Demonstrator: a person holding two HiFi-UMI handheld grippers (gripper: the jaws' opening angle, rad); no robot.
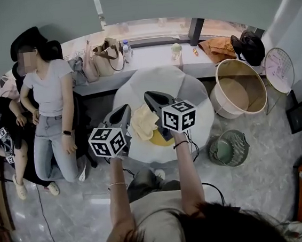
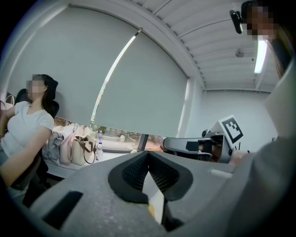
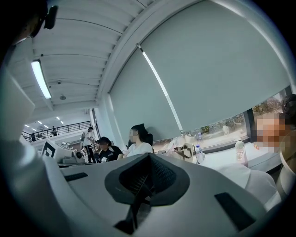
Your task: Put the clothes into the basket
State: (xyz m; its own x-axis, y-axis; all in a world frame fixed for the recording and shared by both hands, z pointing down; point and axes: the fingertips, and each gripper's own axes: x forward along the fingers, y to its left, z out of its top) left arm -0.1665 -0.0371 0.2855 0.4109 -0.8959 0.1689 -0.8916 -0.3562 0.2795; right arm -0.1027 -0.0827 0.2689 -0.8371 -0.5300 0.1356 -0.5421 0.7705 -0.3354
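Round white table [image 1: 171, 81], centre of room; window ledge with bags behind.

Item 1: pale yellow garment [image 1: 142, 123], lying on the table, not yet lifted.
Item 2: basket [image 1: 236, 92], on the floor right of the table, well apart from the garment.
Item 3: left gripper [image 1: 124, 114], clenched, pads meeting, nothing nipped.
Item 4: right gripper [image 1: 149, 97], clenched, likewise empty.

Risks, as judged: closed tips brought down would shove the cloth, not catch it. A 1-corner grip could let it trail or slip off during the carry, falling near the floor fan [image 1: 228, 148].
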